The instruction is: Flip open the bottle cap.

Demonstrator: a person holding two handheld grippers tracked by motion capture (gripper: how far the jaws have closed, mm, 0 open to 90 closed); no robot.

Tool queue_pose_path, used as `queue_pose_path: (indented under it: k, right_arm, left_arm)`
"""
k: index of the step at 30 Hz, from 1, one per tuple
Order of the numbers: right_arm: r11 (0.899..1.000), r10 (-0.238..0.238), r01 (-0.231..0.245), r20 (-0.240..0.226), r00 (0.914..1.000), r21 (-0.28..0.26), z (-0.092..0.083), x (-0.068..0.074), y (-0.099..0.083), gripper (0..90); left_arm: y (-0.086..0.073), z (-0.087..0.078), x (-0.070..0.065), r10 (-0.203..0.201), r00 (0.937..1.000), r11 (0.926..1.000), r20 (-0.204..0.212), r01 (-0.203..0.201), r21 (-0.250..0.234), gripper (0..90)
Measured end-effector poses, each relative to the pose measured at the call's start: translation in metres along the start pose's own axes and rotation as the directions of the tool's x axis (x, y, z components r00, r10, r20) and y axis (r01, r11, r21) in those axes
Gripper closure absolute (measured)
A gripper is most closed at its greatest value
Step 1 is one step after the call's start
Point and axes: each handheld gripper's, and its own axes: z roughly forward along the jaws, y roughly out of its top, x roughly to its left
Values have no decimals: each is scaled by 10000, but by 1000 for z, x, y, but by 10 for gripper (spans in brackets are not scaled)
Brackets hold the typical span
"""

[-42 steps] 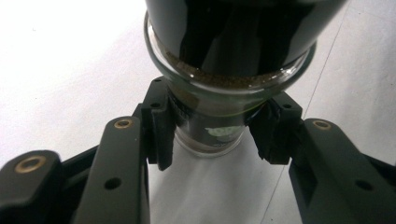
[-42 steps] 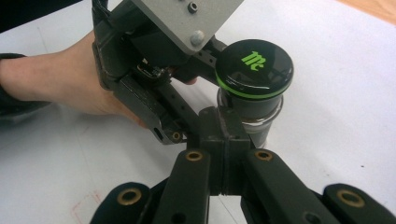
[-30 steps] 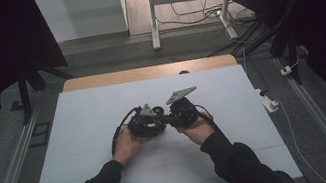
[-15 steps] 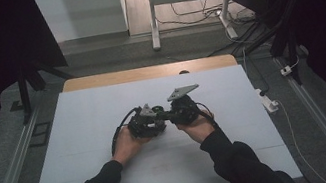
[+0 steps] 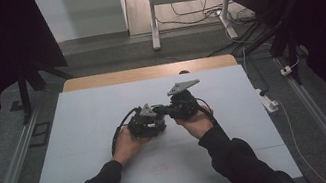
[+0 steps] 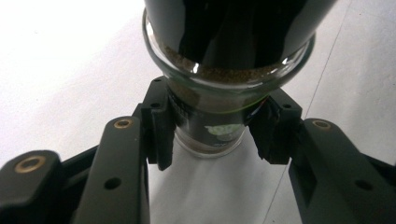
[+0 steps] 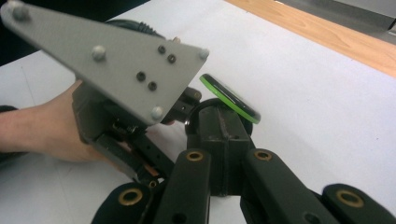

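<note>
A white desk (image 5: 103,112) lies below the high camera, its cover plain and pale, with a strip of bare wood (image 5: 147,72) along the far edge. Around it runs grey carpet (image 5: 6,165), with metal rails (image 5: 5,175) on either side. Beyond the far edge stand a white panel (image 5: 81,12) and the white legs of a frame (image 5: 154,17), with loose cables (image 5: 197,11) on a lighter floor. Black stands (image 5: 25,85) and dark drapes close in the left and right. A white power strip (image 5: 269,101) rests on the carpet just right of the desk.

Near the desk's middle two hands in dark sleeves bring the grippers together. The left gripper (image 6: 212,128) has its fingers (image 6: 159,126) clenched on the neck of a glass jar (image 6: 219,93) holding brown powder, a label partly visible on the glass; the jar is held just above the white surface. The right gripper (image 7: 219,135) has its fingers (image 7: 233,140) pressed together around a round black lid with a green rim (image 7: 231,99), which sits tilted at their tips. In the right gripper view the left gripper's grey three-cornered plate (image 7: 107,60) and the left hand (image 7: 46,126) lie just beside the lid.
</note>
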Motion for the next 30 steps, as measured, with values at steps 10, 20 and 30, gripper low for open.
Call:
queue_pose_path:
  k: [10, 20, 30]
  right_arm:
    - [9995, 301, -300, 13, 9995, -28, 7, -10, 5, 896]
    - [9973, 731, -731, 97, 9973, -42, 11, -23, 2, 895]
    - [9979, 642, -642, 41, 9979, 8, 7, -21, 2, 871]
  left_arm:
    - [0, 0, 0, 18, 10000, 10000, 13, -18, 32, 538]
    - [0, 0, 0, 21, 10000, 10000, -22, -21, 51, 537]
    - [5, -1, 1, 237, 9997, 9983, -14, -235, 525, 499]
